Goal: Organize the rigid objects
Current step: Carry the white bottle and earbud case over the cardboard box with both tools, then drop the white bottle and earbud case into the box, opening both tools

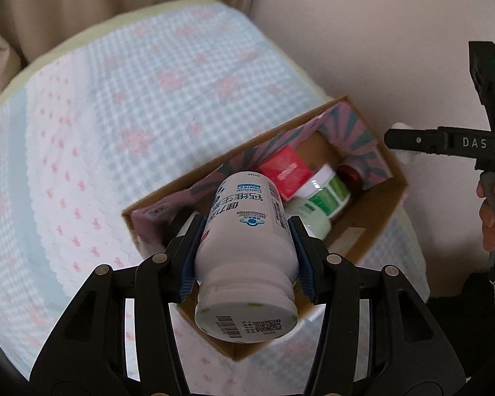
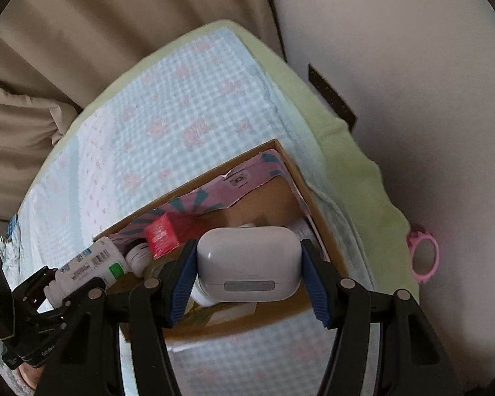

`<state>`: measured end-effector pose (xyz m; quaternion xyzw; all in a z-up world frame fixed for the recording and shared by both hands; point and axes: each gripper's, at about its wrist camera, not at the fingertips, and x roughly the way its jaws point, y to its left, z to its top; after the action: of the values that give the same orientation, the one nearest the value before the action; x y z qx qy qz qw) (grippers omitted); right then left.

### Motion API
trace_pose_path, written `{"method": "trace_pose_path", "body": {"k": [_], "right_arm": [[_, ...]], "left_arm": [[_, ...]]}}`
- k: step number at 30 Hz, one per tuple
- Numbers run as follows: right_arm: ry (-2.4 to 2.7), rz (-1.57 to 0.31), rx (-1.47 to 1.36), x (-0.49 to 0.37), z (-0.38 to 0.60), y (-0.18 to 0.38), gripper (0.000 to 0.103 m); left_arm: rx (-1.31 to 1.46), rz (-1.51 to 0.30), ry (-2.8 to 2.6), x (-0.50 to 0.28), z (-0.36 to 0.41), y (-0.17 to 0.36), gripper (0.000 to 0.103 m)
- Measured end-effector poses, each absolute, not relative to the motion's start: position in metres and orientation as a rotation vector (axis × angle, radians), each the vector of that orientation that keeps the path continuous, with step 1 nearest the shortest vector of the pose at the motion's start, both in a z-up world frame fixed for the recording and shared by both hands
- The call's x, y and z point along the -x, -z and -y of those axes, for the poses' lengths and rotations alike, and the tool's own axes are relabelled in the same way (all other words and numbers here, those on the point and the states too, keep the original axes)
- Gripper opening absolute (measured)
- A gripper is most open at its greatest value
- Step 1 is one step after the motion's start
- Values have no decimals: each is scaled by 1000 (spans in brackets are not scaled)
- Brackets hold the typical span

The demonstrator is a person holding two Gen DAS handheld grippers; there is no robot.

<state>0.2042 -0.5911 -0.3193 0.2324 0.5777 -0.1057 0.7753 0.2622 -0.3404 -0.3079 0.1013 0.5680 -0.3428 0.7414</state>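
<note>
Two tongs: both loaded, each poised above the cardboard box (image 1: 373,221) so its load can go straight in.
Left gripper (image 1: 246,250): clamped on the white bottle (image 1: 244,250), low centre of the left view, cap toward the camera, over the box's near end.
Right gripper (image 2: 249,269): pads pinch the white earbud case (image 2: 247,260), centre of the right view, over the open box.
Box contents: red block (image 1: 285,173), green-labelled jar (image 1: 323,191), packed at the far end.
Base: checked cloth (image 1: 148,99) under the box.

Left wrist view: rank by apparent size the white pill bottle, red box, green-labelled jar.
1. White pill bottle, held in the left claw, nearest the camera, so inflated.
2/3. Red box and green-labelled jar look alike; no ranking.
</note>
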Motion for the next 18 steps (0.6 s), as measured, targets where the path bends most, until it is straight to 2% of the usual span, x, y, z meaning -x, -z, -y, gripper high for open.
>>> {"method": "trace_pose_path", "body": {"k": [7,14,15,16,17,18], "right_arm": [[155,-1314,-487,-232,591,365,56],[127,-1349,-491,-250,590,388,56],[121,-1356,-493,-253,589,391,56],[116,-1363,-492,-256,589,393,56],[113,-1374,-487,-259,589,395,57],[106,-1381,-485,-261,588,396,70]], "left_arm": [[-262,-1295,726,-268,356,339,47],[-298,-1330,714,-270,368,344,47],[-296,-1331,709,-270,369,342,53],[-296,-1327,705,-270,369,339,85],[-299,-1324,702,-270,370,336,103],[-298,-1307,701,-269,369,332,103]]}}
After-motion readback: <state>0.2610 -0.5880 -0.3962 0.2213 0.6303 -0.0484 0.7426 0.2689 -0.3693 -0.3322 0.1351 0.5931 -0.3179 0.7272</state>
